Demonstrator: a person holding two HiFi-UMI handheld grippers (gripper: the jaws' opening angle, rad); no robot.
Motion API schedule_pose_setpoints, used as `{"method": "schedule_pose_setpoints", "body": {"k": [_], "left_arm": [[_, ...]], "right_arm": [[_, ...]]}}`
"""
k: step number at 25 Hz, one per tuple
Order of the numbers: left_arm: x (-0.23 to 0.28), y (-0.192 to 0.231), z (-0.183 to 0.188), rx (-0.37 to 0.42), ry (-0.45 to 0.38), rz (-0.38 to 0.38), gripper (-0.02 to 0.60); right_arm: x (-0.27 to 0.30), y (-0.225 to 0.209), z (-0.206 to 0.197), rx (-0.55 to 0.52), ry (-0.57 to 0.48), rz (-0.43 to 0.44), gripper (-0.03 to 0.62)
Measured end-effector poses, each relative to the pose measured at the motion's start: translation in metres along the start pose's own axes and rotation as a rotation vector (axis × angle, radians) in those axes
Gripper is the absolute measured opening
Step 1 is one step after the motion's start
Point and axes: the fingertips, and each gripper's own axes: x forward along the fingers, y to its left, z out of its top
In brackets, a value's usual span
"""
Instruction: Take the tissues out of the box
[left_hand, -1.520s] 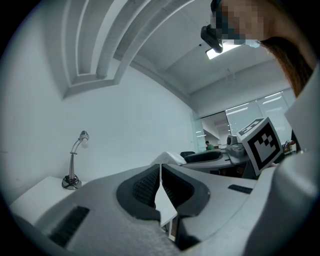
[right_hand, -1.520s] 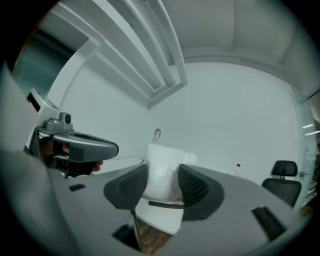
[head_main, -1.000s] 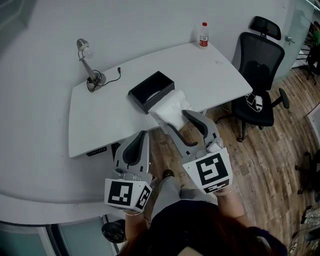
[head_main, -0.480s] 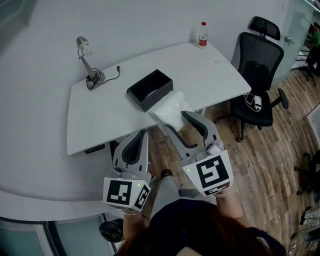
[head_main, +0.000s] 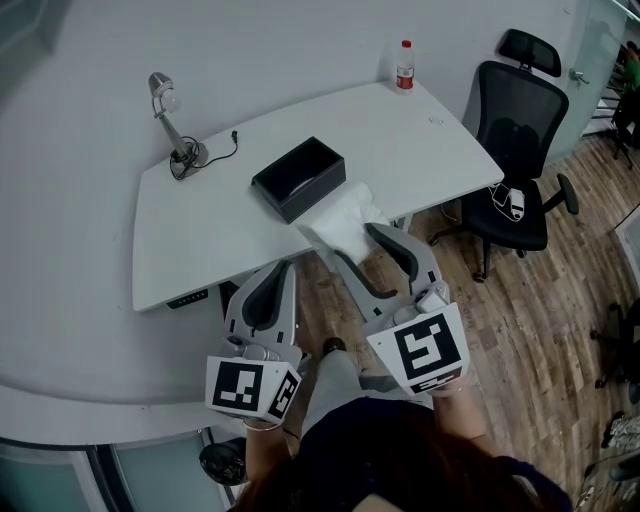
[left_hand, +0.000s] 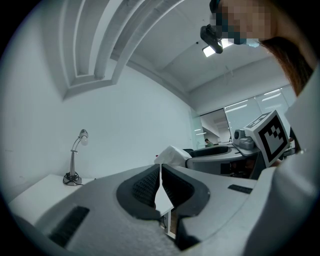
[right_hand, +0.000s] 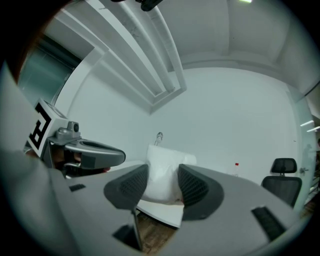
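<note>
Checking head view first: white desk (head_main: 200, 240), black tissue box (head_main: 298, 178) on it, open top up, long axis running lower left to upper right in the picture. Tissue pack (head_main: 343, 218) is out of the box, just beside its near right side, at the desk's near edge. Its long side looks roughly parallel to the box, as far as I can tell. My right gripper (head_main: 355, 243) comes in from the lower right, one jaw on each side of the pack's near end. Left gripper (head_main: 277, 272) sits apart from the pack, in front of the desk edge, over the wood floor (head_main: 540, 320). Lamp (head_main: 170, 125) is at the far left of the desk, bottle (head_main: 404, 66) at the far right corner, and the office chair (head_main: 520, 150) off to the right.

Left gripper view: left gripper (left_hand: 160, 187) has its jaws pressed together, with nothing between them. Beyond them I see the tissue pack (left_hand: 172, 154), the right gripper (left_hand: 215, 160) next to it and the lamp (left_hand: 76, 160) on the desk (left_hand: 35, 192).

Right gripper view: tissue pack (right_hand: 162, 172) fills the gap and stands taller than wide here. Both pads (right_hand: 135, 185) press on its sides, so it is pinched. Desk edge (right_hand: 160, 212) lies under it. Left gripper (right_hand: 85, 152) shows at left, bottle (right_hand: 236, 166) and chair (right_hand: 283, 175) at right.
</note>
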Motion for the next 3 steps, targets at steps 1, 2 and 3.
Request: {"method": "schedule_pose_setpoints", "body": {"k": [1,2,3], "left_arm": [[0.0007,0.0009,-0.0005,0.0,0.0,0.0,0.026],[0.0013,0.0017,-0.001,0.0,0.0,0.001,0.026],[0.0018,0.0024,-0.0016,0.0,0.0,0.001,0.026]], "right_arm": [[0.0008,-0.0005,-0.0005,-0.001,0.0,-0.001,0.204],[0.0014,-0.001,-0.0011,-0.003,0.001,-0.002,0.204],[0.0021,-0.0013,-0.0017,-0.005,0.003,-0.003,0.204]]}}
